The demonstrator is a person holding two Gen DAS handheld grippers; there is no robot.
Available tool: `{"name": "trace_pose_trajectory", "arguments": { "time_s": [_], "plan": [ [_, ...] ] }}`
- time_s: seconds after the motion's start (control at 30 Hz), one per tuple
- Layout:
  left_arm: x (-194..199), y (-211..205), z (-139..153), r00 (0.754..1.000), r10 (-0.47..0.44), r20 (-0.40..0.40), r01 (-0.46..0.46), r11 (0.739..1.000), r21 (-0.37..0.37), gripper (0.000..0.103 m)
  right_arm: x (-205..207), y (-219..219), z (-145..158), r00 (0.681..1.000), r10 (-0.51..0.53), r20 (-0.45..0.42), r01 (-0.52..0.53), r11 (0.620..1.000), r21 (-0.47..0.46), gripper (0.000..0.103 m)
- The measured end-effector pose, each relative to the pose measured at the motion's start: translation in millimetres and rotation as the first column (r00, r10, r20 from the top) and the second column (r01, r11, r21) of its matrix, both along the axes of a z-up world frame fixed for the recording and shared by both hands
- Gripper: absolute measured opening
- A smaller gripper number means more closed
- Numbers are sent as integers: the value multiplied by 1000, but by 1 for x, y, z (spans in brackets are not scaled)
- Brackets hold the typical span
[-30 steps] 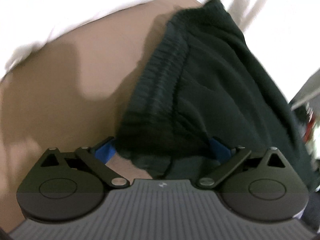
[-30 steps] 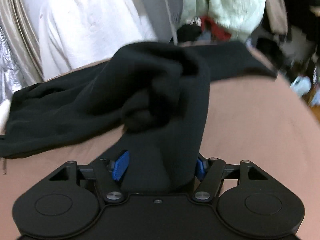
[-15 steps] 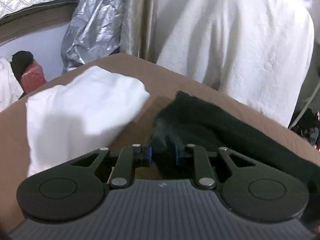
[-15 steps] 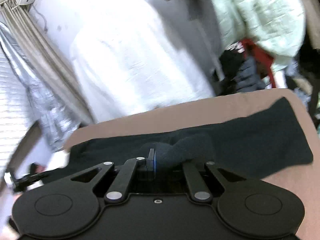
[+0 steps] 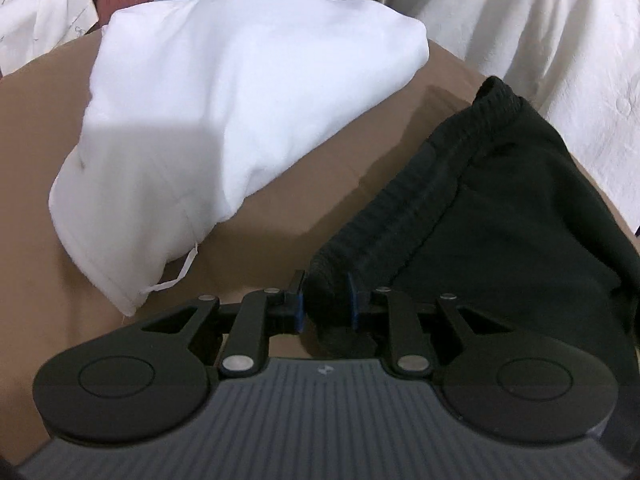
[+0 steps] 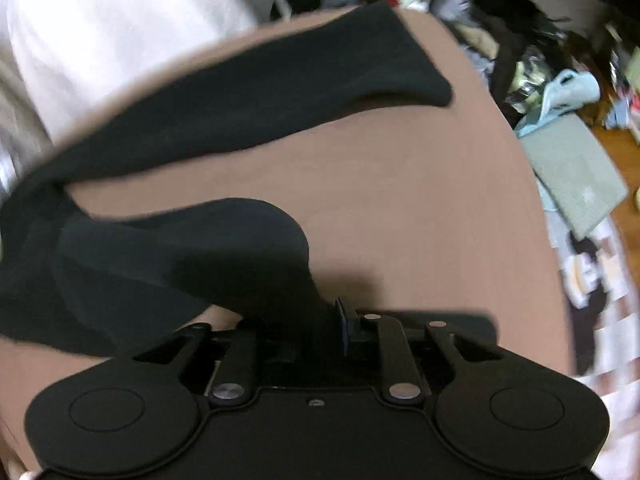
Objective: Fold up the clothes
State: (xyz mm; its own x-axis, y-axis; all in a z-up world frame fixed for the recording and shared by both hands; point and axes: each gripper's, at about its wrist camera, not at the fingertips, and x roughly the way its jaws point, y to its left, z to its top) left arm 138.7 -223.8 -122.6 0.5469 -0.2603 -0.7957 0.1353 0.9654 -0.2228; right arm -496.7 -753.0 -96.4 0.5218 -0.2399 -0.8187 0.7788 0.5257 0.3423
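At 6 o'clock, left gripper (image 5: 325,300) pinches the black pants (image 5: 500,200) waistband; right gripper (image 6: 320,320), jaws opening, has a leg between them. Pants spread on brown table (image 5: 320,184); white garment (image 5: 240,100) at 11. Next: fold in 2.

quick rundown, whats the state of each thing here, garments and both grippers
black pants: spread along the brown surface, unfolded, waistband bunched
left gripper: shut on the pants' waistband
right gripper: jaws opening, black cloth between them
white garment: folded bundle, lying beside the pants, untouched
brown surface: partly covered by the pants
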Motion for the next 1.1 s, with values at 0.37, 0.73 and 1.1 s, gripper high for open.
{"name": "trace_pose_trajectory", "arguments": {
  "time_s": [0.37, 0.73, 1.1],
  "plan": [
    [-13, -4, 90, 969, -91, 231, 96, 995, -14, 19, -57, 62, 26, 936, -50, 349, 112, 981, -158, 47],
    [-32, -9, -1, 997, 15, -78, -7, 995, 100, 49, -56, 94, -49, 960, -140, 244, 155, 987, -41, 49],
    [-138, -19, -11, 965, -216, -148, 158, 931, -329, 50, -46, 105, -86, 819, -375, 434, 396, 917, 44, 62]
  ]
}}
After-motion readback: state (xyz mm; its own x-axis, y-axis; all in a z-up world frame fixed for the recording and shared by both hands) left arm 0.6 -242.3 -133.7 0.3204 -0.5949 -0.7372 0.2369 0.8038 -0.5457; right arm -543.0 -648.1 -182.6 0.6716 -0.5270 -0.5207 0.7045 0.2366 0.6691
